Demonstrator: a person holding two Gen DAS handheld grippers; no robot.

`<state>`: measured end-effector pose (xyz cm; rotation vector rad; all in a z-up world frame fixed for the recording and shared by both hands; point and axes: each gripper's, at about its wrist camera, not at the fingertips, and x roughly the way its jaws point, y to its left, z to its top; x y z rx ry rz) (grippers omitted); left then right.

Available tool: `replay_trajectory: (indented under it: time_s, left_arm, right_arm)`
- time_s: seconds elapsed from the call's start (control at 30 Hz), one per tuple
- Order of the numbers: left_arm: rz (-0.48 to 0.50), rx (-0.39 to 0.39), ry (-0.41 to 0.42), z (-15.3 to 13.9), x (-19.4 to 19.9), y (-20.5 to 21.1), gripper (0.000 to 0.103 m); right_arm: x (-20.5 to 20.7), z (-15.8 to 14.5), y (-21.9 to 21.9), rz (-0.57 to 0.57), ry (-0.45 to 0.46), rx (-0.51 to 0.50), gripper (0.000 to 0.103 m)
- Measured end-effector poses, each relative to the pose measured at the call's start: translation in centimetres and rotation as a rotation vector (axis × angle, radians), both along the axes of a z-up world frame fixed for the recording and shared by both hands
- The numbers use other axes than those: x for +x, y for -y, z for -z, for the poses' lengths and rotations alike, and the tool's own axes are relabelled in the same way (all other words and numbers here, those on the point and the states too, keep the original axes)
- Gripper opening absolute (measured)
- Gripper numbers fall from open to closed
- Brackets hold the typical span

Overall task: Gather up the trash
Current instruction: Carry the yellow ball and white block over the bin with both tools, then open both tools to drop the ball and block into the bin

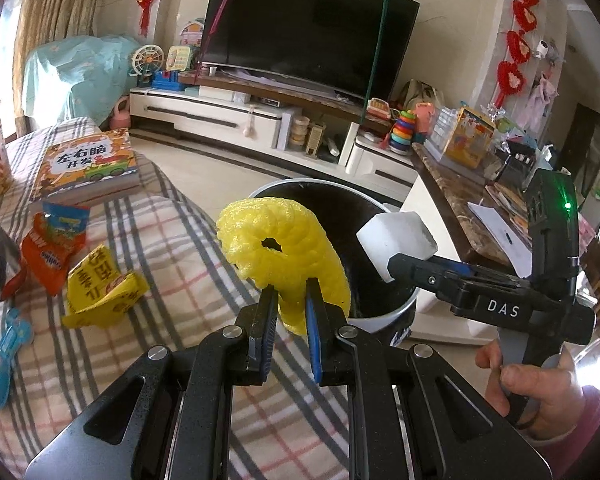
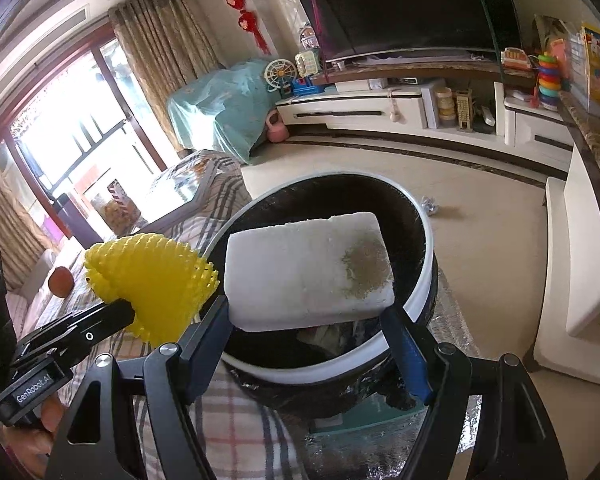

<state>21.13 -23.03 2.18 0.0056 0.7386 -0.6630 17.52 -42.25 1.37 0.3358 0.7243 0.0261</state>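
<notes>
Left wrist view: the left gripper [image 1: 292, 292] has its jaws clenched on the lower edge of a yellow foam net [image 1: 282, 248], which stands up from them with its hole facing the camera. The bin [image 1: 384, 312] lies just beyond and a little to the right of the net, its dark mouth open upward, so the net hangs at the near rim rather than squarely over the opening. The right gripper [image 1: 396, 266] reaches in from the right, held by a hand [image 1: 532, 384], and carries a white foam block [image 1: 396, 244] over the bin's far side. More trash waits to the left on the checked blanket [image 1: 172, 240]: an orange wrapper [image 1: 52, 248], a yellow wrapper [image 1: 100, 288] and a blue wrapper [image 1: 2, 360], all well apart from both grippers. A book [image 1: 88, 164] lies further back.

Right wrist view: the right gripper [image 2: 308, 316] has its jaws spread wide and grasping the block [image 2: 308, 268] by its two ends, the long axis running across between them. The block sits directly above the bin's mouth [image 2: 416, 292], with some rubbish visible inside below it. The left gripper [image 2: 128, 314] shows at the left with the net [image 2: 152, 280] by the bin's left rim.

By my reading the right hand is the better placed to drop; the left needs to shift toward the bin's centre first. Both grippers tilt down toward the bin.
</notes>
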Motion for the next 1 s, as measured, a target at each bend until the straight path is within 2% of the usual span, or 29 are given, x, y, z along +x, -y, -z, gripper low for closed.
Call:
replay_trajectory:
  time_s: [0.83, 1.0]
  left_arm:
    - [0.023, 0.045, -0.012, 0.5, 2.5, 3.3, 0.014]
    - [0.019, 0.057, -0.015, 0.5, 2.5, 3.6, 0.028]
  right_arm:
    - [1.9, -0.4, 1.1, -0.008, -0.017, -0.031, 0.079]
    - [2.1, -0.3, 1.5, 0.005, -0.022, -0.026, 0.082]
